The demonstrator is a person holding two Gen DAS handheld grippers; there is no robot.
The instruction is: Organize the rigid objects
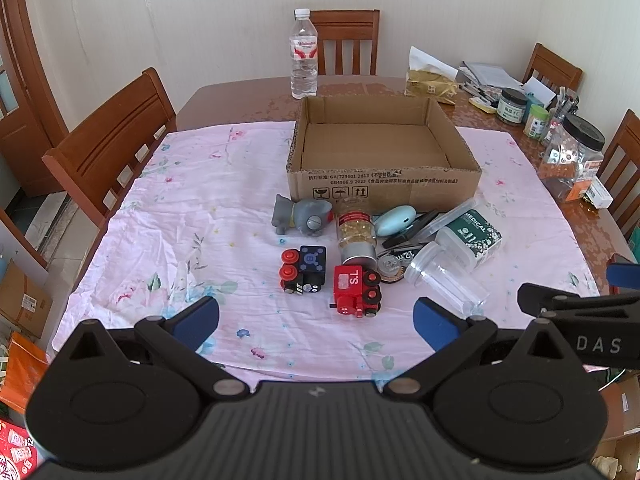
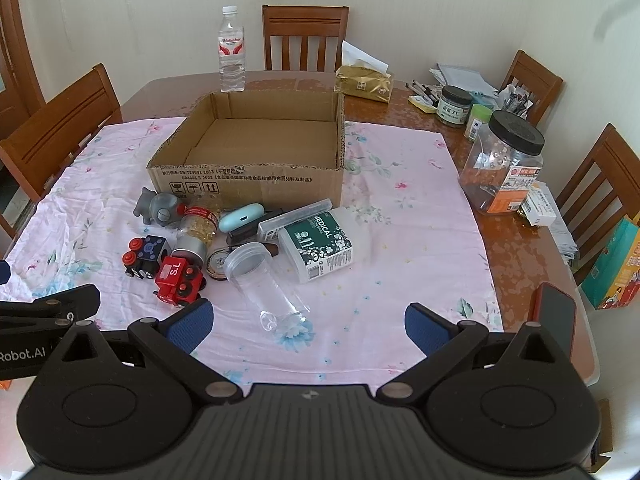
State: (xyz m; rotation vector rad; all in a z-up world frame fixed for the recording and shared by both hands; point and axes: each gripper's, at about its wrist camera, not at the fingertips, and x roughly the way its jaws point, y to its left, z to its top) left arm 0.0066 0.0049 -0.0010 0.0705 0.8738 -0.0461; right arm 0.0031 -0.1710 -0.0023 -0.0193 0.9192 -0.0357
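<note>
Item: clear plastic jar (image 2: 266, 284) ahead of my empty, spread right gripper (image 2: 306, 326); light, slippery; grasp mid-body.

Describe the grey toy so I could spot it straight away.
Find the open cardboard box on the pink cloth. By its front left corner lies the grey elephant toy, tipped over. It is the only grey figure; the toys below it are a black train and a red one.
</note>
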